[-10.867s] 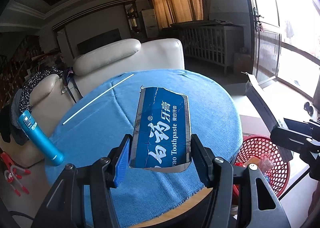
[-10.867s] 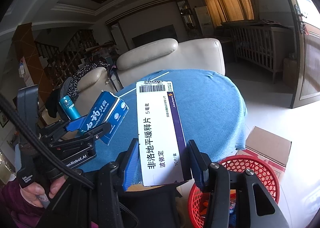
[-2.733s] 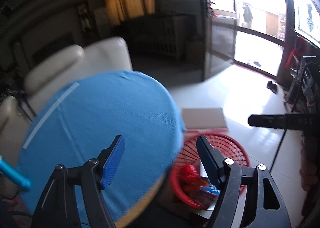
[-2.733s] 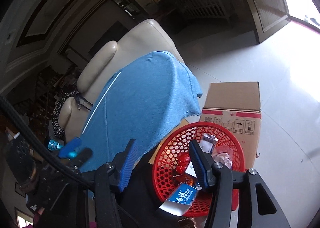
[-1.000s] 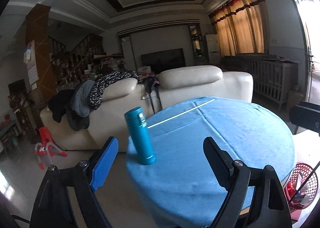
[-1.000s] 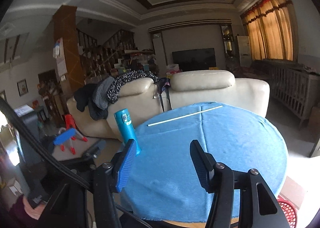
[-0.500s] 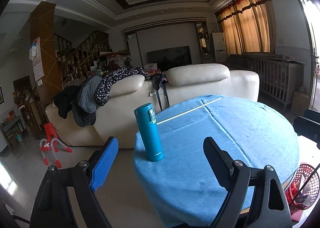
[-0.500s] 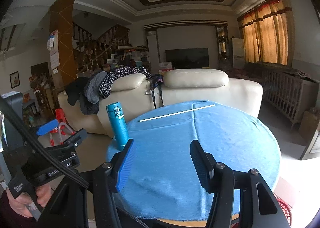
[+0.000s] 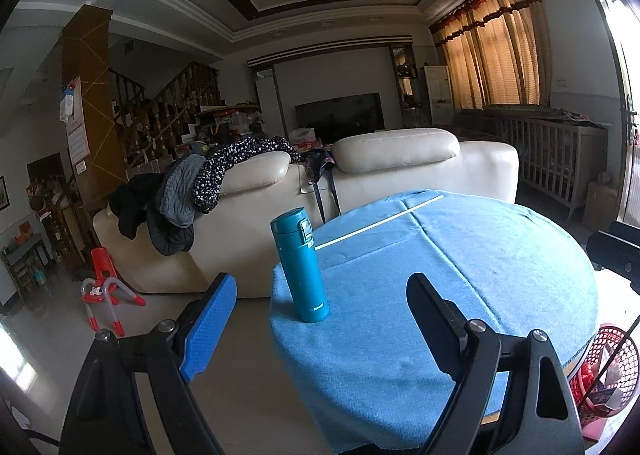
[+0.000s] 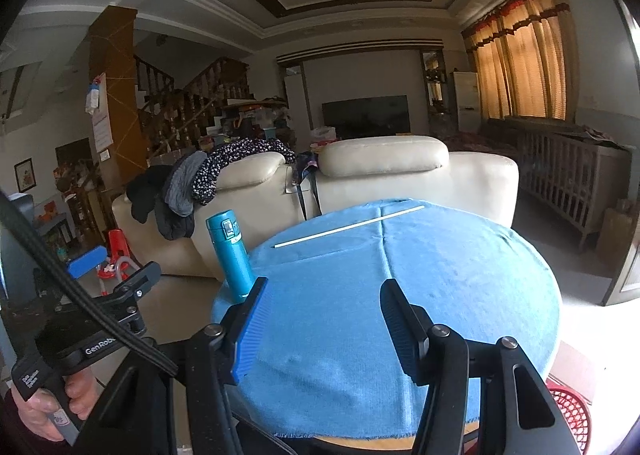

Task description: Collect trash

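My left gripper is open with nothing between its pads, and it faces the near left edge of the round table. My right gripper is also open with nothing in it, over the near edge of the blue cloth. In the right wrist view the left gripper shows at the left, held by a hand. The red trash basket stands on the floor at the table's right side, with some packaging inside. Its rim shows at the lower right.
A teal bottle stands upright at the table's left edge, also visible as the bottle. A thin white stick lies across the far side. A cream sofa with clothes draped on it stands behind the table. A red toy sits on the floor at the left.
The toothpaste box and the medicine box are no longer in the jaws. Both grippers have swung from the basket back to face the table. In the last half second almost nothing moves.
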{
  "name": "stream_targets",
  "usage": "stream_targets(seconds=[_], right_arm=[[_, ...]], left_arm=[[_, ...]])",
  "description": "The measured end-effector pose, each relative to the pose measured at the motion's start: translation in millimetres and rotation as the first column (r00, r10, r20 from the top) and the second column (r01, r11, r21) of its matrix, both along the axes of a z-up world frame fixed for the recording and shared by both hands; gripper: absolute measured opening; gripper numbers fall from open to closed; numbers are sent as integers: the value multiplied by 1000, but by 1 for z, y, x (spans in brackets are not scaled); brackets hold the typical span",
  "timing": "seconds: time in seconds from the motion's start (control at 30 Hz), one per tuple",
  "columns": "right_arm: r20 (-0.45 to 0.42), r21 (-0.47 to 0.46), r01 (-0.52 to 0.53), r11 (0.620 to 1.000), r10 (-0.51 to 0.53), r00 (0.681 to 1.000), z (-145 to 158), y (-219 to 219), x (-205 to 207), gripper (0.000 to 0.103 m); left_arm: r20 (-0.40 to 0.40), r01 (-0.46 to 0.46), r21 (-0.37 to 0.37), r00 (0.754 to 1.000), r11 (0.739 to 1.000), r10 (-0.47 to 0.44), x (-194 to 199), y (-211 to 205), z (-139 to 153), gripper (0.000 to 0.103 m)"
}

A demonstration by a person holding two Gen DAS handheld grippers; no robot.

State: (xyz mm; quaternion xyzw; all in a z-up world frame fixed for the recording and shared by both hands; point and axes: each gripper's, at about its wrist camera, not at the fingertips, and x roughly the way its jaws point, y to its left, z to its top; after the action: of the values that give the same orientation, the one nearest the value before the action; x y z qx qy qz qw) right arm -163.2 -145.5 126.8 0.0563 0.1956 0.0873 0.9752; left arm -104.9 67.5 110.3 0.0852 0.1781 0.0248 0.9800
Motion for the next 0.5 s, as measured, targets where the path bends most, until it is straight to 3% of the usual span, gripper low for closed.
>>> stream_targets(seconds=[0.5], right_arm=[[-4,13,11,1000,-11,1000,-1,-6,-2,60]], left_arm=[[-5,2,0,1000,1000,-2,-2,0,-3,87]])
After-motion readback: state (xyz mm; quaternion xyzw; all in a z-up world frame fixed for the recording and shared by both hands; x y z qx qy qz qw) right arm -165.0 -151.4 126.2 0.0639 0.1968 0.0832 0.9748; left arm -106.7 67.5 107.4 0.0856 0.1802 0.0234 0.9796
